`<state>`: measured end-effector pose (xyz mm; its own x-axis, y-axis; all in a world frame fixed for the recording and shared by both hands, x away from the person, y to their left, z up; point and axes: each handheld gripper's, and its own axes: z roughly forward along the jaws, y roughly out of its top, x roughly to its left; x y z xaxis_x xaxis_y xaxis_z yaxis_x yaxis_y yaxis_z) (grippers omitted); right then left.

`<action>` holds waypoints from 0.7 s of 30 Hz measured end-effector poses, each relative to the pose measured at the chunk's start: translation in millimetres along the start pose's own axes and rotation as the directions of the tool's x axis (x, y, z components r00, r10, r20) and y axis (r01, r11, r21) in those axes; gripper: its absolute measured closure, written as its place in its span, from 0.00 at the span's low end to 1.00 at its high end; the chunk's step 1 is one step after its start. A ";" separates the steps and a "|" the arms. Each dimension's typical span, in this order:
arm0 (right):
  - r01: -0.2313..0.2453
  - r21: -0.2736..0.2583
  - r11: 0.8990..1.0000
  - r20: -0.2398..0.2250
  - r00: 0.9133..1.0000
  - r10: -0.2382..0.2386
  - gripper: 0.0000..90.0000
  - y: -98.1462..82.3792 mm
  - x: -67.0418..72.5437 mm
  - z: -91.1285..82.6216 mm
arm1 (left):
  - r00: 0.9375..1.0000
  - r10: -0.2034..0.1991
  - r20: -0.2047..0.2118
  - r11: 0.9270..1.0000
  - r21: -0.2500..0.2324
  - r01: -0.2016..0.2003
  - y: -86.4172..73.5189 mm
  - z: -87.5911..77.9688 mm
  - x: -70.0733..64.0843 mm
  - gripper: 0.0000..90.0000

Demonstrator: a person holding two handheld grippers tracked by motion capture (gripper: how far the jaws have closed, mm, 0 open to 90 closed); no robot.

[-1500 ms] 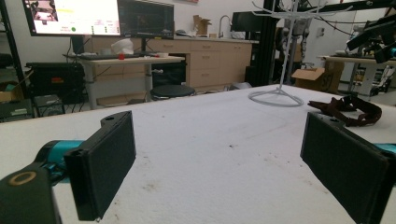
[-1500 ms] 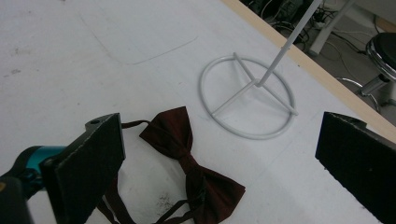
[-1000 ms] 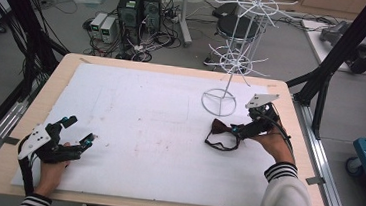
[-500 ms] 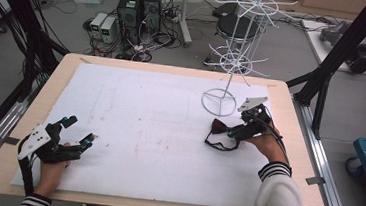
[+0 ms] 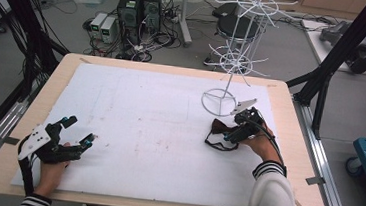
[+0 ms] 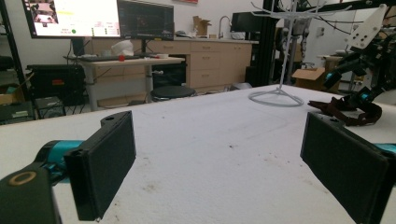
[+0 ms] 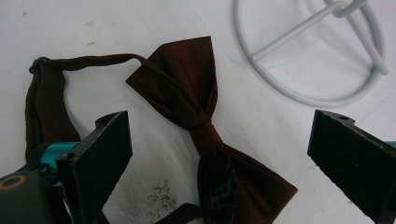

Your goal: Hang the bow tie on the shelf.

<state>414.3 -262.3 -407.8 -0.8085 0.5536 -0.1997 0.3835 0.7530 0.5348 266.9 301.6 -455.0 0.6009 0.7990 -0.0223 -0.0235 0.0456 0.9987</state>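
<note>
Currently right hand-held gripper (image 7: 219, 158) spread over dark red bow tie (image 7: 205, 126) beside white wire stand (image 5: 229, 62); left hand-held gripper (image 6: 219, 154) spread, empty, on worktop (image 5: 144, 124).

**Count of what is on and around the table**

On the white-covered wooden table (image 5: 134, 124) there is one dark maroon fabric bow tie with a strap (image 7: 196, 107) and one white wire display stand with a round ring base (image 5: 219, 102). Two black two-jaw handheld grippers are present: the left gripper (image 5: 79, 132) and the right gripper (image 5: 224, 134), each with two black jaws. On the floor beyond the table stand two black computer towers (image 5: 140, 5) and one round black stool (image 5: 234, 26). The left gripper view shows two monitors (image 6: 100, 18).
</note>
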 end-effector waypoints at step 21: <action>-0.012 0.068 0.998 -0.023 1.000 0.013 0.44 -1.2 -4.9 4.2 | 1.000 0.001 0.001 1.000 0.000 -0.001 0.1 0.0 0.0 0.12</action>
<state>419.7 -264.4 -410.9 -0.8133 0.5552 -0.1738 0.4223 0.7689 0.4800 266.9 301.6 -454.9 0.6013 0.7987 -0.0213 -0.0240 0.0448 0.9987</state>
